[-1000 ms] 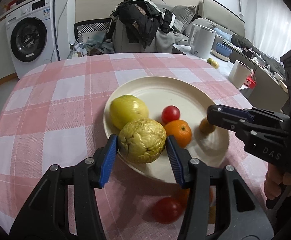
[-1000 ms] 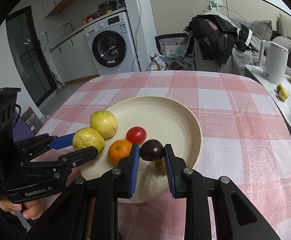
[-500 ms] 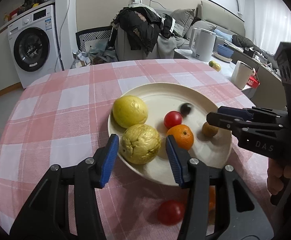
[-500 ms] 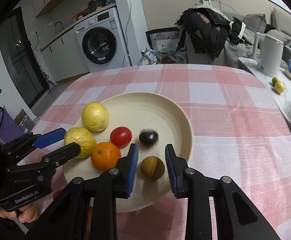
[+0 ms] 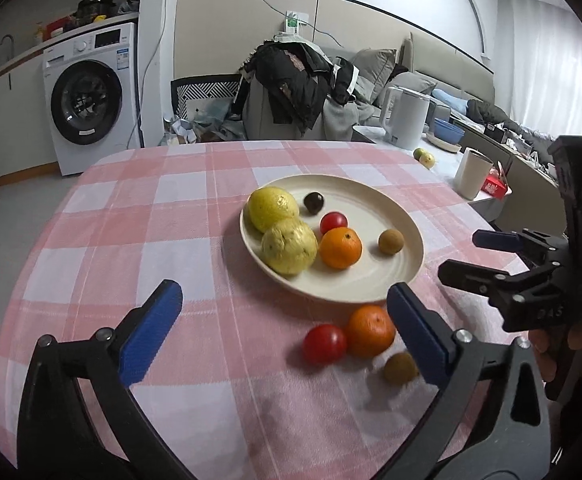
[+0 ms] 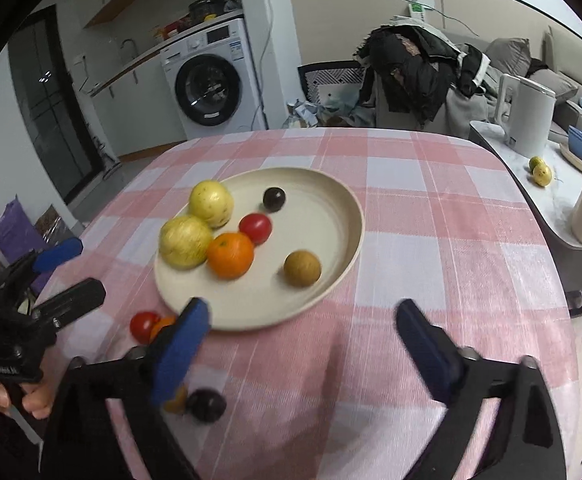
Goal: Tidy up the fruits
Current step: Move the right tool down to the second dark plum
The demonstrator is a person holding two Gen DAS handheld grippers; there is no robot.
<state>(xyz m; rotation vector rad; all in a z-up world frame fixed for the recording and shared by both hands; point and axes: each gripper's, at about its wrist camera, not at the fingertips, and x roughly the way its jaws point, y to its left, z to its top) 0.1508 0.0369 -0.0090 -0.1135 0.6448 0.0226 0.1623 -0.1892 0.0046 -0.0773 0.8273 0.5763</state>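
Fruit still off the plate is the risk: a tomato, an orange and a small brown fruit sit touching at 6 o'clock of its rim, a dark plum lying nearer. Left gripper and right gripper both gape wide, holding nothing. Closing on one round fruit could knock its neighbours rolling toward the table edge.

Only the embossed letters "DAS" read, faintly, on the right gripper body, left wrist view.
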